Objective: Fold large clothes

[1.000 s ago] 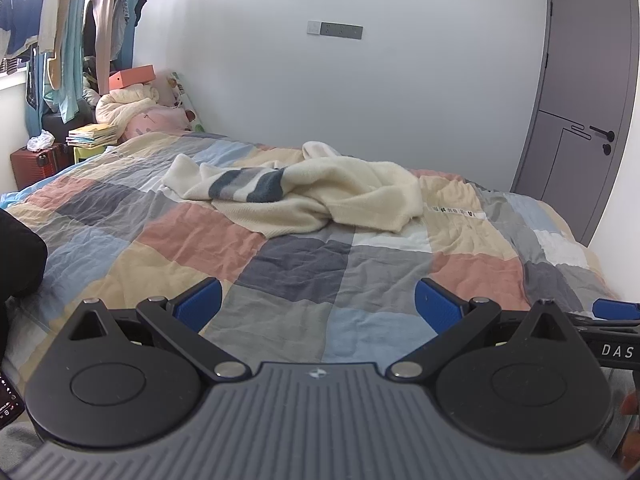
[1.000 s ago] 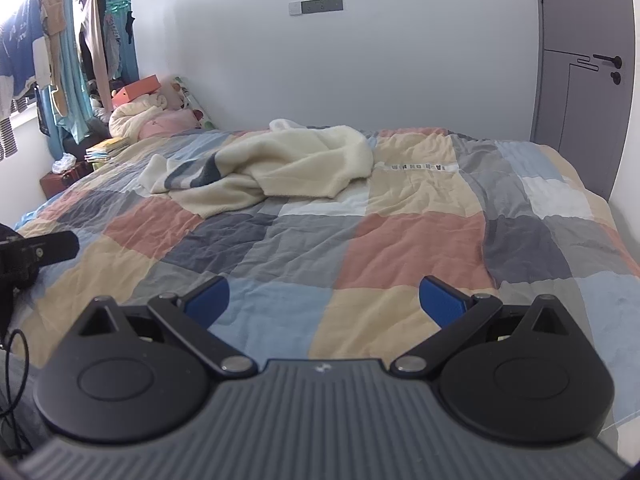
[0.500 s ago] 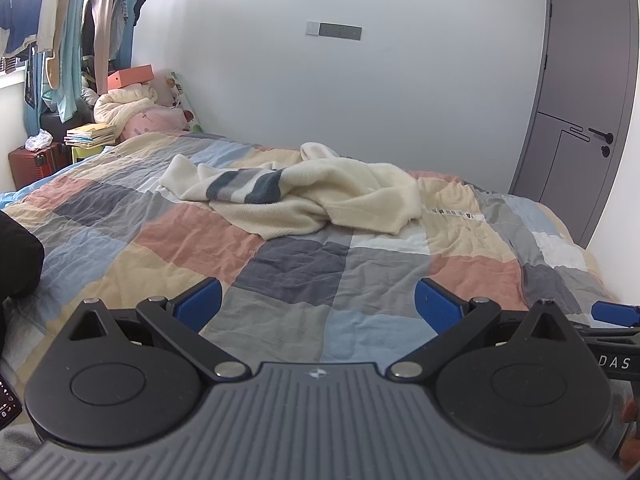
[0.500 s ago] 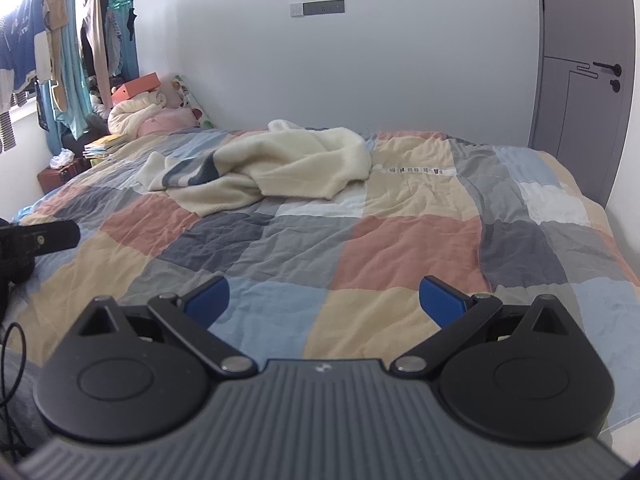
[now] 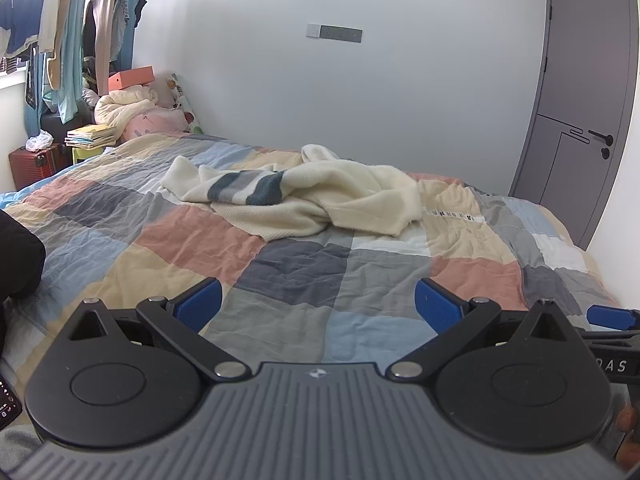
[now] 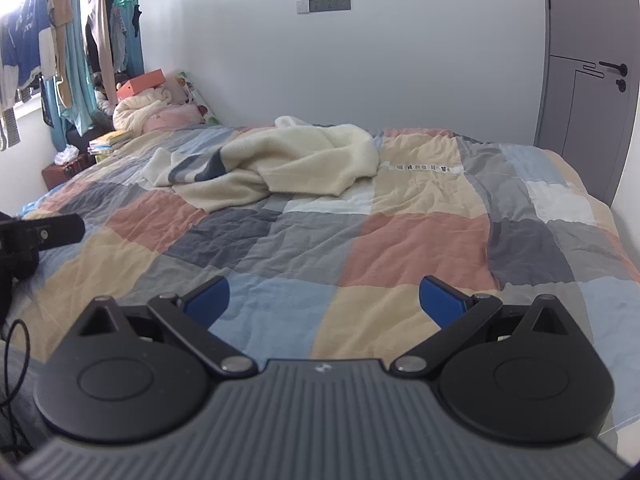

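A cream sweater (image 5: 320,196) with grey and dark blue stripes lies crumpled on the far half of a bed with a patchwork quilt (image 5: 312,272). The same sweater (image 6: 288,164) shows in the right wrist view on the quilt (image 6: 400,240). My left gripper (image 5: 318,306) hovers open over the bed's near edge, well short of the sweater, with nothing between its blue pads. My right gripper (image 6: 325,300) is likewise open and empty above the near quilt. The right gripper's tip (image 5: 612,317) shows at the right edge of the left wrist view.
A grey door (image 5: 580,112) stands at the right beyond the bed. Hanging clothes (image 5: 60,32), an orange box (image 5: 132,76), a pile of bedding (image 5: 128,108), books (image 5: 90,136) and a red suitcase (image 5: 36,160) crowd the far left corner. The left gripper's arm (image 6: 40,234) juts in at left.
Both views have crept slightly forward and the right view has tilted a little; the sweater lies as before and both grippers stay open.
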`<state>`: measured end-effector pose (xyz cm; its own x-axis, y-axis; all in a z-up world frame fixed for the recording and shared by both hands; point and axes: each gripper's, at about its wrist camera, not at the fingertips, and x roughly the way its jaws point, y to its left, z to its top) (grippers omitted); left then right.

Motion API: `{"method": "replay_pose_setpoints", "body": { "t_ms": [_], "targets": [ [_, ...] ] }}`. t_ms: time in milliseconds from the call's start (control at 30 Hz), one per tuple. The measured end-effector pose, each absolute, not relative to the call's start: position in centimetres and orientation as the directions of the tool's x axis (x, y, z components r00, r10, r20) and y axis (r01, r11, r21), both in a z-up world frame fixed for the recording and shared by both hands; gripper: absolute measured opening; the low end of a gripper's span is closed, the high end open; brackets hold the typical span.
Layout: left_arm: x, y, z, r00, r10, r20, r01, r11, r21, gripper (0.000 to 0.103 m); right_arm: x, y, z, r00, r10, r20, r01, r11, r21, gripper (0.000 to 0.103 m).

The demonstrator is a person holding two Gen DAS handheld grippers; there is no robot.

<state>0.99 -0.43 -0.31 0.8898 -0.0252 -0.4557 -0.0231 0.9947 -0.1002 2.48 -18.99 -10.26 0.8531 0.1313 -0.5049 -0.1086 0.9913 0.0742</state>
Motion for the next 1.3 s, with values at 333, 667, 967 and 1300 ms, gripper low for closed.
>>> {"method": "replay_pose_setpoints", "body": {
  "t_ms": [333, 667, 967, 1300],
  "targets": [
    [0.8, -0.4, -0.5, 0.891, -0.045, -0.452, -0.007, 0.994, -0.112, 0.103, 2.6, -19.7, -10.8, 0.846, 0.119, -0.519, -0.08, 0.992, 0.097, 0.103],
    [0.7, 0.0, -0.7, 0.89, -0.044, -0.454, -0.013, 0.993, -0.121, 0.103, 2.5, -19.9, -11.0, 0.845, 0.144, -0.515, -0.089, 0.987, 0.13, 0.103],
    [0.6, 0.1, -0.8, 0.889, -0.045, -0.456, -0.014, 0.992, -0.124, 0.103, 2.6, -19.9, -11.1, 0.843, 0.138, -0.519, -0.084, 0.988, 0.128, 0.103],
    [2.6, 0.9, -0.9, 0.877, -0.044, -0.478, -0.024, 0.991, -0.135, 0.103, 3.6, -20.0, -10.5, 0.855, 0.124, -0.504, -0.067, 0.989, 0.13, 0.103]
  ]
}}
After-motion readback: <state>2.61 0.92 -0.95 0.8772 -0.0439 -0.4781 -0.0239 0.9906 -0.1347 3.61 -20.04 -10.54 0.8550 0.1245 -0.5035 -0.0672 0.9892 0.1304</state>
